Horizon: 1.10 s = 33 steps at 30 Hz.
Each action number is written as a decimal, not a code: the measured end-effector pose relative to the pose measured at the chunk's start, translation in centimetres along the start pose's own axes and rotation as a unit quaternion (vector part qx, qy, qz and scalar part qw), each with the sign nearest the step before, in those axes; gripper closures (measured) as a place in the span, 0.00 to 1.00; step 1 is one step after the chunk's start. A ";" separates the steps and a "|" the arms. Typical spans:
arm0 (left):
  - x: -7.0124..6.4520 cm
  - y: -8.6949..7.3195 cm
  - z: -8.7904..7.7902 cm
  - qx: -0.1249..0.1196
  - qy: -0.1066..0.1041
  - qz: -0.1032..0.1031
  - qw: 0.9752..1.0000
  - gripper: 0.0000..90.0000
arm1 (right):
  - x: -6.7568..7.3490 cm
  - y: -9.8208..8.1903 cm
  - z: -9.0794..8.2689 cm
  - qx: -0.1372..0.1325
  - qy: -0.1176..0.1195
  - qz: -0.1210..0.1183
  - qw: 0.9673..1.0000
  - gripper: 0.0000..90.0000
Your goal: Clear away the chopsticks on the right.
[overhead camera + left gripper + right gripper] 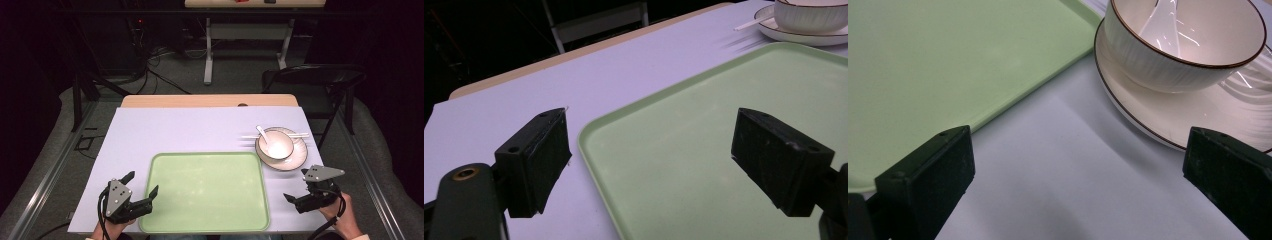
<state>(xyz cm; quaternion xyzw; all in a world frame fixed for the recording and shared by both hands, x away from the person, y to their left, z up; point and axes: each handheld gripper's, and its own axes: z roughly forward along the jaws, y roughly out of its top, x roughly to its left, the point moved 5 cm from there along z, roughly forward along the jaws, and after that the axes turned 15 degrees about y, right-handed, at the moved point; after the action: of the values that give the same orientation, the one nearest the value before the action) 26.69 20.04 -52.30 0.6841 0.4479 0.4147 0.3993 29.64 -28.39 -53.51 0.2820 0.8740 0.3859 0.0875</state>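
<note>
While tray waits, tools gape

Pale green tray, rectangular with rounded corners and a raised rim, lies flat and bare on the lilac table cover at the near edge. White bowl with a brown rim stands upright on a white plate, just beside the tray's far right corner; a white spoon rests inside.

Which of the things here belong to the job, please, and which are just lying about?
In the job:
- tray
- bowl with spoon, on plate
- chopsticks
- left gripper and right gripper, both open and holding nothing

Lying about:
- folding chair behind the table
- far desk
- floor cables
</note>
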 end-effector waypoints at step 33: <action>0.0 0.0 0.0 0.001 0.000 0.001 1.000 0.17 | -5.5 4.4 -1.7 0.040 -0.006 0.015 0.999 0.00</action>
<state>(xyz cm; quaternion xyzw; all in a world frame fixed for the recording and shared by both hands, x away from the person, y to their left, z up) 26.68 20.06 -52.33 0.6852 0.4475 0.4144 0.3981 35.45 -30.19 -49.56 0.3003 0.8838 0.3506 0.0755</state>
